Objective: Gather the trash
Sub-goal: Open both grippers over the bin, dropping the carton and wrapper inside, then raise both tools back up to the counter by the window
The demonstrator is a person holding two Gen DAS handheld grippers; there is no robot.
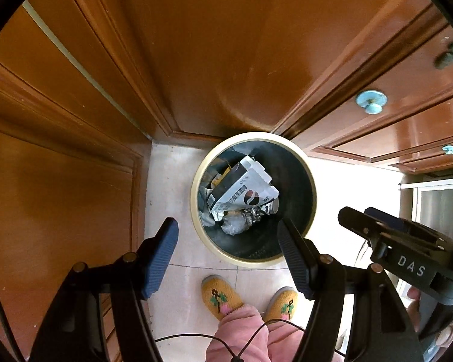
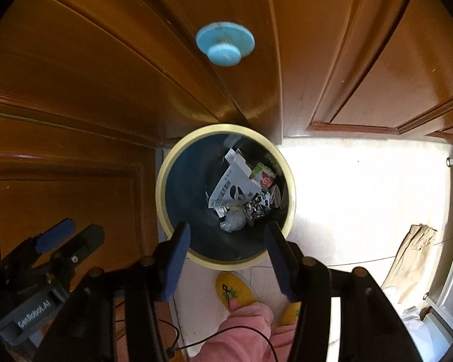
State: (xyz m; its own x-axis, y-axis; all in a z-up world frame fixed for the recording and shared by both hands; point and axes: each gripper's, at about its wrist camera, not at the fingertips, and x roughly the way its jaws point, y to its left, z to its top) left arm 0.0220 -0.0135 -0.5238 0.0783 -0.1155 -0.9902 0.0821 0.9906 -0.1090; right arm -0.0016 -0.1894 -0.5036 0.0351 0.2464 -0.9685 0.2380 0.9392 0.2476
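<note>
Trash (image 1: 241, 193) is seen from the left wrist lying inside the round bin (image 1: 196, 220) on the floor, with the left claw (image 1: 228, 235) spread and empty above it. From the right wrist the right claw (image 2: 226, 241) is likewise spread, empty; a fruit-printed wrapper (image 2: 264, 178) is shown only here. Both claws are best kept centred over the rim.

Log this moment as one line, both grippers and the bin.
left gripper: open, empty | right gripper: open, empty | trash bin: wrappers inside, on floor by cabinets
</note>
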